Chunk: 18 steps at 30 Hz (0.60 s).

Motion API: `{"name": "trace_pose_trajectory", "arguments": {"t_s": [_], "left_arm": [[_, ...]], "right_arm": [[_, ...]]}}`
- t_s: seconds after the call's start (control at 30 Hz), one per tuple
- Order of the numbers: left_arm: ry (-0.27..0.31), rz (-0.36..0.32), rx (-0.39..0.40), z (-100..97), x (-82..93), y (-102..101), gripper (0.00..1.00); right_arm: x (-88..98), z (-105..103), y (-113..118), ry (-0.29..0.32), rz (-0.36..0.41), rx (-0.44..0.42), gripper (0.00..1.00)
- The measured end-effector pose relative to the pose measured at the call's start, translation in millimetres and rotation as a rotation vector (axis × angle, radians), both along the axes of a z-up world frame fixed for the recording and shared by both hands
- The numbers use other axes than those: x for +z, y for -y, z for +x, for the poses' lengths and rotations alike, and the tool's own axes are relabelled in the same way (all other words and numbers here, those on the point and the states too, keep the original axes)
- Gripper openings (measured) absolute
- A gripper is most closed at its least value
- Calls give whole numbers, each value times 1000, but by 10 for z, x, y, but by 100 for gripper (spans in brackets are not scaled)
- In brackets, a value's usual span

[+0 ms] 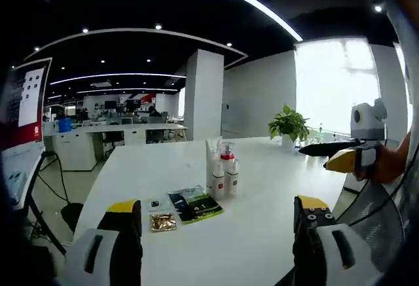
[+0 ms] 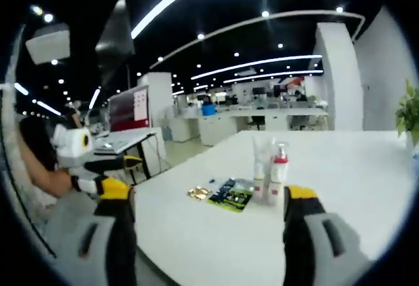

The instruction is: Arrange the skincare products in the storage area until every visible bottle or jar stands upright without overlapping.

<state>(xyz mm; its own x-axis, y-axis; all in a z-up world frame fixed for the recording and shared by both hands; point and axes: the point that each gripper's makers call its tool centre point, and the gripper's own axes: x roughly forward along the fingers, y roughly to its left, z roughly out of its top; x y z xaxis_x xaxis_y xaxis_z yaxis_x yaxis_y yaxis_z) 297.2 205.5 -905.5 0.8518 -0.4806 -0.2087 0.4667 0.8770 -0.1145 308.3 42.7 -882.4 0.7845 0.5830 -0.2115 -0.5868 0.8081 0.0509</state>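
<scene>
Both pairs of tongs held spread and empty, well apart from the products: left tongs [image 1: 219, 224] and right tongs [image 2: 209, 214] raised above the near edge of the long white surface [image 1: 275, 188]. Small cluster of upright white skincare bottles [image 1: 222, 168] found mid-surface, one with a red collar under a clear pump cap [image 1: 227, 152], a taller white tube [image 1: 212, 148] touching or just behind it; same cluster seen in the right gripper view [image 2: 268, 175]. Dark green flat sachet [image 1: 195, 203], gold foil sachet [image 1: 163, 221] and small dark square packet [image 1: 155, 203] lying flat just beside the bottles. Bottles judged already standing, yet packed close; whether any overlap could not be told. Judged best: approach low and level, close on one bottle at mid-body rather than the pump, slide it clear of its neighbours, keep the other tongs ready to steady the rest against toppling. Potted green plant [image 1: 289, 126] far behind, clear of the work
</scene>
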Motion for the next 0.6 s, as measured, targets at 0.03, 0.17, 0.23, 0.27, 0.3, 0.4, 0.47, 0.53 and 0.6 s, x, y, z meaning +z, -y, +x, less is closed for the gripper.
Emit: {"name": "trace_pose_trajectory", "arguments": {"t_s": [0.03,0.17,0.23,0.27,0.3,0.4,0.47,0.53,0.6], "left_arm": [[-13,9,0,1,-31,-1,100],[25,46,-15,-18,-5,21,100],[8,59,-12,-9,-48,17,100],[-4,71,-6,-6,-76,6,100],[-10,81,-3,-2,-94,-4,100],[-5,83,2,2,-78,-22,100],[-3,85,14,7,-67,-42,100],[-9,82,20,5,-78,-49,100],[3,93,17,8,-75,-26,100]], "right_arm": [[-57,34,-1,-10,-9,-16,99],[-83,-1,-33,3,-48,4,99],[-69,-29,-60,11,-38,21,99],[-67,-37,-69,16,-37,24,99],[-71,-40,-79,21,-47,24,99],[-70,-8,-56,28,-50,9,99],[-44,26,0,22,-18,-20,99],[-27,57,68,10,14,-45,99],[-40,75,114,-3,26,-64,99]]}}
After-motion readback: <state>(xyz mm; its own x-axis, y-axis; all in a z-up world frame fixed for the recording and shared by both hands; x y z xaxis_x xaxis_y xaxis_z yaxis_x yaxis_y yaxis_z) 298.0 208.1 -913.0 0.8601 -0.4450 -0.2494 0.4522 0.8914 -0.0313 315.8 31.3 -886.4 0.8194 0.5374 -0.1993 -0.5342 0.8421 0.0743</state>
